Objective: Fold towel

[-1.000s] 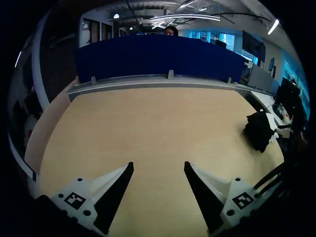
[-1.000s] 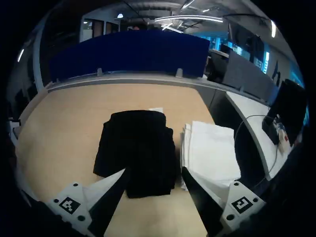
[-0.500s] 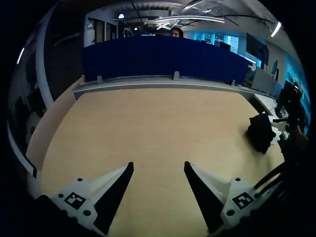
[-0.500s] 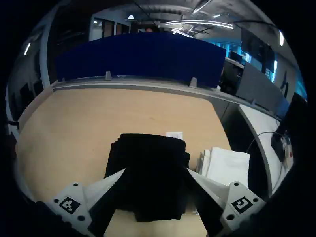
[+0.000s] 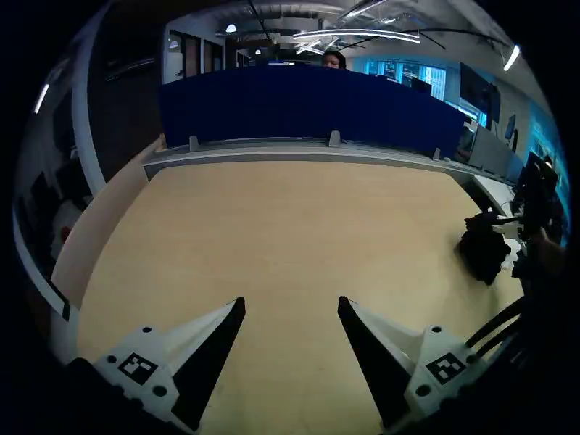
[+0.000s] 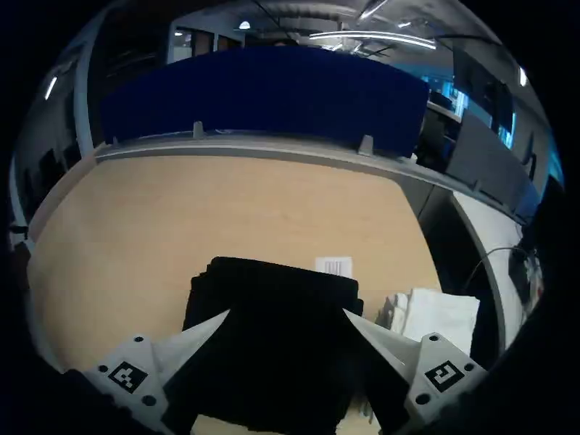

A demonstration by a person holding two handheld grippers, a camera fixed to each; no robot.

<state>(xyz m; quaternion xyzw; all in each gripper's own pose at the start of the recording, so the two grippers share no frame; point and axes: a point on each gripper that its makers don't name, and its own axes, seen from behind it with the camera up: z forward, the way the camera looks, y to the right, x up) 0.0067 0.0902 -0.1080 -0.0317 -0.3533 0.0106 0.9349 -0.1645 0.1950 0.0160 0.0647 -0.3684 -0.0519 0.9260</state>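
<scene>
So my left tool (image 5: 290, 300) hung open over the desk (image 5: 290, 217), and my right tool (image 6: 286, 312) was open too, its 2 fingers (image 6: 199, 339) straddling the black towel (image 6: 275, 283), white towels (image 6: 442, 319) beside it.

1. The left gripper (image 5: 290, 301) is held level and points straight ahead, jaws wide apart.
2. Its two white fingers (image 5: 192, 339) taper forward to points. Each has a dark inner face and a square black-and-white marker (image 5: 138, 367) at its base.
3. The right gripper (image 6: 286, 315) is tipped slightly downward, jaws spread just as wide, with the black towel (image 6: 275, 286) between them.
4. Its fingers (image 6: 192, 341) lie along the towel's two sides; they seem to rest beside it rather than squeeze it.
5. At the far right of the left gripper view, a blurred hand (image 5: 545, 252) is raised at the edge.
</scene>
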